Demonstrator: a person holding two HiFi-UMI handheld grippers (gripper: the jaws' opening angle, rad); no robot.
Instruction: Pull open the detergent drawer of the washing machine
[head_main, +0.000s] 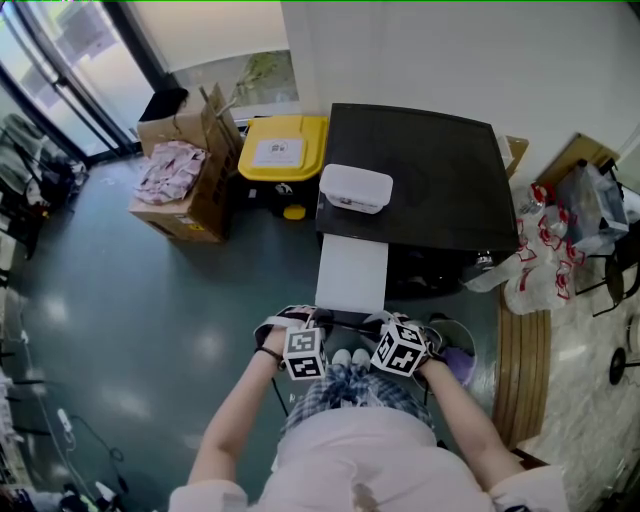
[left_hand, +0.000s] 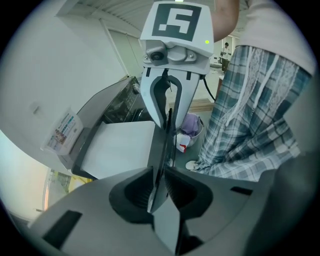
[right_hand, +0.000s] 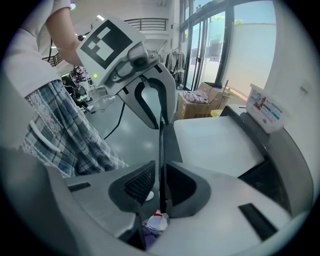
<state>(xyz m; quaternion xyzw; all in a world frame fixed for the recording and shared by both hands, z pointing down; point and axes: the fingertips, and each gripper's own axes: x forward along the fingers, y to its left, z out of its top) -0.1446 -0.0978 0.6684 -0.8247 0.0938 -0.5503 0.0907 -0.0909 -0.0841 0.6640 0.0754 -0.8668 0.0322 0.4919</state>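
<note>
The washing machine (head_main: 430, 180) has a dark top. A flat white drawer panel (head_main: 352, 272) sticks out of its front toward me. Along the panel's near end runs a thin dark lip (left_hand: 165, 145), and both grippers meet there. My left gripper (left_hand: 159, 187) is shut on that lip, pads tight against both sides. My right gripper (right_hand: 161, 187) straddles the same lip (right_hand: 161, 150), with a narrow gap at one pad, so it is open. In the head view the left gripper (head_main: 300, 322) and right gripper (head_main: 392, 325) sit side by side at the panel's end.
A white lidded box (head_main: 355, 187) rests on the machine's top. A yellow bin (head_main: 283, 150) and cardboard boxes (head_main: 190, 170) stand to the left. Plastic bags (head_main: 535, 255) lie on the right. A small bin with a purple liner (head_main: 460, 360) is by my feet.
</note>
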